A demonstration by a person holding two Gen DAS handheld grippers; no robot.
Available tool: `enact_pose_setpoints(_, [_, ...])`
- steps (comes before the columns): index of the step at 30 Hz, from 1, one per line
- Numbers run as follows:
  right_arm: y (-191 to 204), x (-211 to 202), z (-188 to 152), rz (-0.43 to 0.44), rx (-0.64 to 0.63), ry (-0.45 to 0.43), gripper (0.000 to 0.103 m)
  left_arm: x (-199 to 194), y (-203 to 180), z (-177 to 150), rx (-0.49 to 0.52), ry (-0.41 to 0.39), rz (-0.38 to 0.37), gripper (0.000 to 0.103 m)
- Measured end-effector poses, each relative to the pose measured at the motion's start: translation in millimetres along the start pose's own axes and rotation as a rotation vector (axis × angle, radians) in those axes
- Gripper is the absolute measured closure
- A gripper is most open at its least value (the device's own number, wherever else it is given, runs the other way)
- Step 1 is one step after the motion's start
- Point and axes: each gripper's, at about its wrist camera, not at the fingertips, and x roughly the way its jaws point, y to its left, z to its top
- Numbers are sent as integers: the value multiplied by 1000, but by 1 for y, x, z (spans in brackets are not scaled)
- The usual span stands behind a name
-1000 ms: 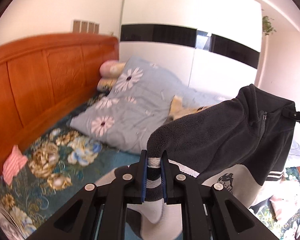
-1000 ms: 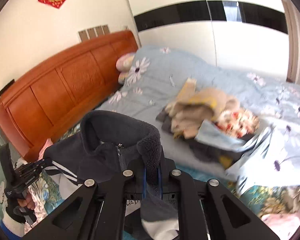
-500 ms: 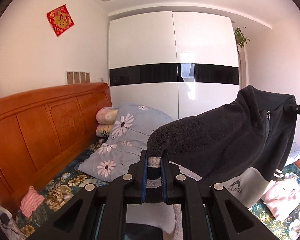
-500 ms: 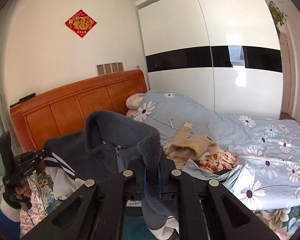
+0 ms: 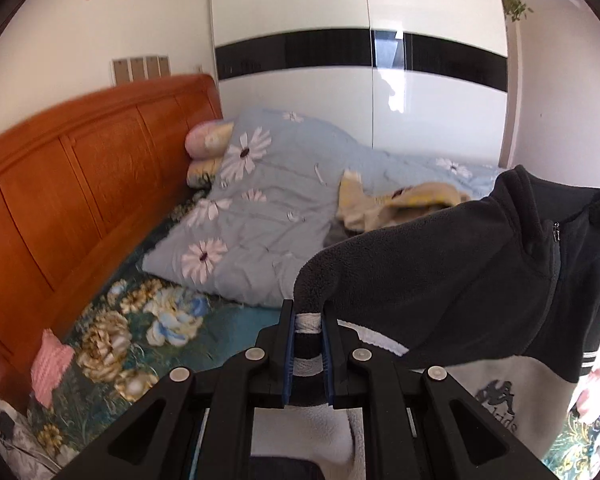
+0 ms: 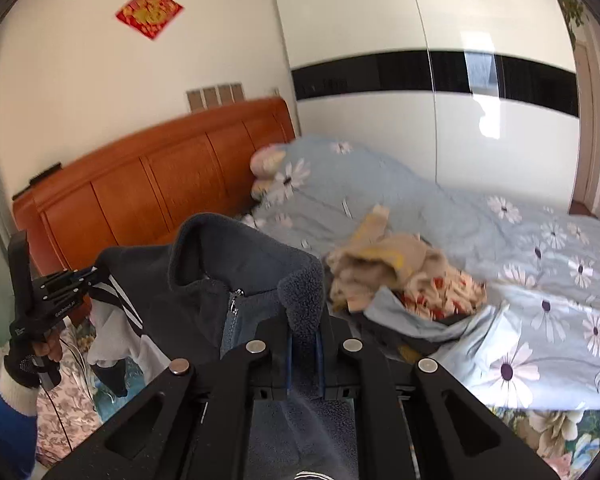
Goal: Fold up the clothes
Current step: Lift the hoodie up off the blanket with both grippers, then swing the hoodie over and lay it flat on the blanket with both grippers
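Left gripper (image 5: 308, 344): black jointed plastic fingers with blue pads, pinched on a bunched fold of the dark charcoal fleece zip-neck jacket (image 5: 460, 280) at a striped white-and-dark ribbed band. The jacket hangs in the air, stretched from this gripper up and to its right toward the stand-up collar; pile is fuzzy and matte, a dark zipper runs down from the collar, and a pale grey lower panel carries a dark printed logo. Right gripper (image 6: 304, 356): same black build, pads pressed together on a thick nubby fold of the jacket's collar edge. From this gripper the fleece spreads away to its left, where the left gripper shows, held by a hand (image 6: 32, 356) in a black glove with a white knit cuff and blue sleeve. Ahead of both grippers, below the garment: a bed with a teal floral-print sheet (image 5: 140, 320), a puffy light-blue quilted duvet with white daisy pattern (image 5: 260, 216), and a crumpled heap of beige, yellow and red-patterned clothes (image 6: 396, 276) on top. Left of the grippers, a glossy orange-brown panelled wooden headboard (image 5: 80, 184). Far ahead, a smooth white wardrobe with a glossy black horizontal band (image 5: 360, 52). A small pink checked cloth (image 5: 50, 364) lies near the headboard.
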Motion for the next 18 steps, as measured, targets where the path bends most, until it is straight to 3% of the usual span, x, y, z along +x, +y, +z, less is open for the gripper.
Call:
enact_pose_setpoints(4, [-34,77,-32,-40,101,149,94,84,-9,-40,-45,167,-31,90])
enact_pose_setpoints(7, [-57,121,-51,-77,154,237,94,126,-17,-55,-62,234,-43,90])
enact_pose_setpoints(12, [-88,167,-59,-156,182,316,94,160,-27,-33,-44,248,-41,90])
enact_pose_setpoints(16, [-103,192,-50,-208,188,323,94,181,-34,-6,-16,238,-14,90])
enact_pose_setpoints(18, [-107,205,-44,-236,174,323,94,200,-38,-6,-23,277,-7,90])
